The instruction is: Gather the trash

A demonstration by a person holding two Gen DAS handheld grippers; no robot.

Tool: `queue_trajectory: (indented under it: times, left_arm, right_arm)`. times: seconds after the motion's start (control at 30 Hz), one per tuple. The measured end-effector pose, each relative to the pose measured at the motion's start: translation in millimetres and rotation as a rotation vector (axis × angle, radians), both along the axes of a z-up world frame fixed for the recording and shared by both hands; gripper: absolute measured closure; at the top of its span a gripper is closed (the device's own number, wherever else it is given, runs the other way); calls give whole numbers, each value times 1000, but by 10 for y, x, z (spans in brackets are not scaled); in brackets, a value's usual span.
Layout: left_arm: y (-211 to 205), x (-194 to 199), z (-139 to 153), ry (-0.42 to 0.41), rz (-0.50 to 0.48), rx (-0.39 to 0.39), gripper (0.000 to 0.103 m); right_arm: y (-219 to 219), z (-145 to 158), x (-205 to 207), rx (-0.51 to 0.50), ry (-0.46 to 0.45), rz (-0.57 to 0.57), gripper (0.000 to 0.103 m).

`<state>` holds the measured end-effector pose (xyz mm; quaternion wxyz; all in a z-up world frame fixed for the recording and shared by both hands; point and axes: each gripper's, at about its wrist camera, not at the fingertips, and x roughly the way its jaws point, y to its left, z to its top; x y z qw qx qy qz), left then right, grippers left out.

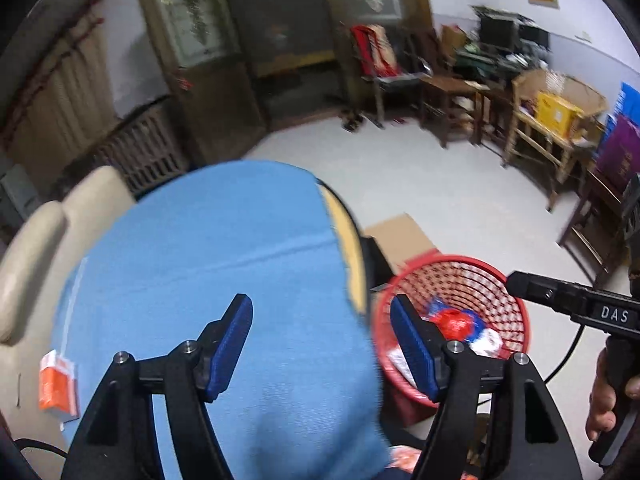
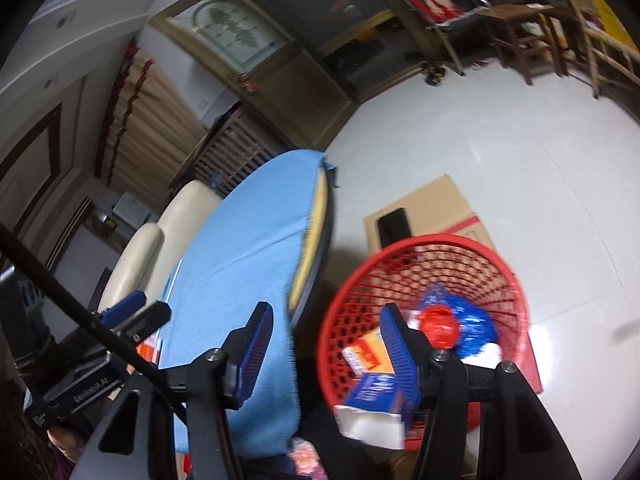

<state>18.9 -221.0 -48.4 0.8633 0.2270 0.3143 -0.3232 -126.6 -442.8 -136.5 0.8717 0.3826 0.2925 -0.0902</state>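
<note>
Trash is sitting mostly in the red basket (image 2: 516,292), which is standing on the floor just right of the round table's edge, so that things lifted off the blue tablecloth (image 1: 224,240) need only a short swing sideways to drop in. Under the basket a flat cardboard sheet (image 2: 436,200) is lying, probably to catch what misses.

The right gripper (image 2: 326,350) is hanging with its jaws spread wide and nothing between them; its right finger is standing over the basket's near rim, its left finger over the cloth. That pose is suggesting, as a judgement only, a drop-off position above the basket. A blue and white carton (image 2: 372,412) is sitting just beneath that right finger, at the rim; whether it is resting inside or on the rim I cannot tell.

The left gripper (image 1: 322,350) is likewise gaping and carrying nothing, straddling the table edge with the basket ahead to its right. One orange box (image 1: 58,386) is lying on the table far off to its left, near the cloth's edge, apparently the piece still waiting.

Counting what is showing: one basket; inside it one red crumpled wrapper (image 2: 440,326), one blue wrapper (image 2: 474,326), one orange and white box (image 2: 368,354) and one white lump; plus one carton at the rim
</note>
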Motion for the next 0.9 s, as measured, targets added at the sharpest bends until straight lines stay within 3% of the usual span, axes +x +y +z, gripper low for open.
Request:
queue_trajectory:
  times: [0.13,0.23,0.5,0.63,0.9]
  left_arm:
    - [355,102,171,-39,84,-40,29]
    - [711,196,316,-75,162,-79,20]
    - [1478,332,557,-173,333,-128,19]
    - [1851,349,626,-215,417,-150,11]
    - [2383,359,659,-256,536,-161,9]
  right_arm:
    - [295,223,190,-54,-23,63,43]
    - [555,420,343,-96,-51,111,43]
    - [1246,874,676,-245,-90,192,39]
    - [1633,1070,805,-323,-103,227,39]
    - [2368,1291,953,-452,-125,264,39]
